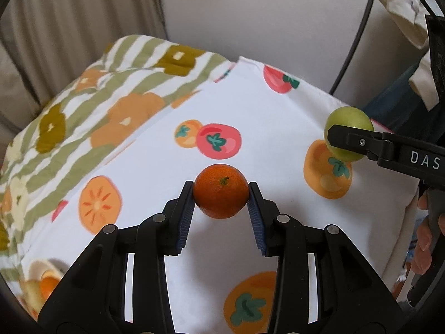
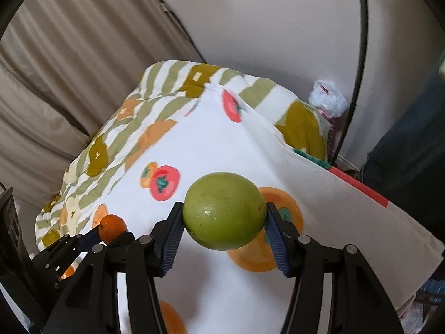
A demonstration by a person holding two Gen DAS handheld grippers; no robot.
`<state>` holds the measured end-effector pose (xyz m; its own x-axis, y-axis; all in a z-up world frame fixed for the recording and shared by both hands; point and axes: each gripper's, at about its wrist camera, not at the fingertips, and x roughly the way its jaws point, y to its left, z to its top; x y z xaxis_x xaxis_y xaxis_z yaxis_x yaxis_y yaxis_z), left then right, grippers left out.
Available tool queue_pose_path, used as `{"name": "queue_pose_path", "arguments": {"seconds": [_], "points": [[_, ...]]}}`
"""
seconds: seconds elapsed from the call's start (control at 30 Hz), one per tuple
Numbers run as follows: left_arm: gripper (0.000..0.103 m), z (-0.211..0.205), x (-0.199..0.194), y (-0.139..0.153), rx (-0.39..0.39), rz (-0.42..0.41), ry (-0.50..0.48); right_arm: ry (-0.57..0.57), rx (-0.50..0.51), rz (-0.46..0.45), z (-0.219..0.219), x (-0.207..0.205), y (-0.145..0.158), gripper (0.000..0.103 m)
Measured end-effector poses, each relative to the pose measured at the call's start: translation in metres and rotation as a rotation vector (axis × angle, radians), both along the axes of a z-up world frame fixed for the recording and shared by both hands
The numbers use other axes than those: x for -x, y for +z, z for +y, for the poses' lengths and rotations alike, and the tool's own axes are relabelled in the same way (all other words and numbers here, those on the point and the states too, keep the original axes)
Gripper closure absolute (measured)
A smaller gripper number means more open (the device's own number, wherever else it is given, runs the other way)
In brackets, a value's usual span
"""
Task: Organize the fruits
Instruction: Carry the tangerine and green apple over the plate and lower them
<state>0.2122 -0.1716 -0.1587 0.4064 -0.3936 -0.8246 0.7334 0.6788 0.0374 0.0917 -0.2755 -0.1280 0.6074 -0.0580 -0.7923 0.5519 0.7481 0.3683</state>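
An orange mandarin [image 1: 221, 194] with a green stem scar hangs above the fruit-print cloth. My left gripper [image 1: 221, 184] is shut on it, a blue pad pressing each side. In the right wrist view the same mandarin [image 2: 112, 226] shows at the lower left, in the left gripper [image 2: 111, 235]. A round green fruit [image 2: 224, 211] sits between the pads of my right gripper [image 2: 224, 207], held off the cloth. From the left wrist the green fruit [image 1: 349, 128] appears at the right edge, with the right gripper [image 1: 342, 137] seen side-on across it.
A white cloth printed with persimmons [image 1: 155, 150] covers the surface. A green-striped quilt [image 1: 83, 94] is bunched behind it, against a beige curtain [image 2: 55, 83]. At the lower left is what looks like a pale dish with fruit [image 1: 39, 278]. A hand [image 1: 425, 239] grips the right tool.
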Motion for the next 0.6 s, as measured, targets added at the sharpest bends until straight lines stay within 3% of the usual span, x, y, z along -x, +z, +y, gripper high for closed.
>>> {"name": "queue_pose_path", "arguments": {"seconds": [0.27,0.6], "points": [[0.061,0.052,0.01,0.036,0.047,-0.019,0.144,0.15,0.051,-0.041,0.036,-0.011,0.036,0.05],[0.061,0.137,0.018,0.058,0.083,-0.048,0.362,0.438,0.062,-0.099,0.114,-0.047,0.059,0.05]]}}
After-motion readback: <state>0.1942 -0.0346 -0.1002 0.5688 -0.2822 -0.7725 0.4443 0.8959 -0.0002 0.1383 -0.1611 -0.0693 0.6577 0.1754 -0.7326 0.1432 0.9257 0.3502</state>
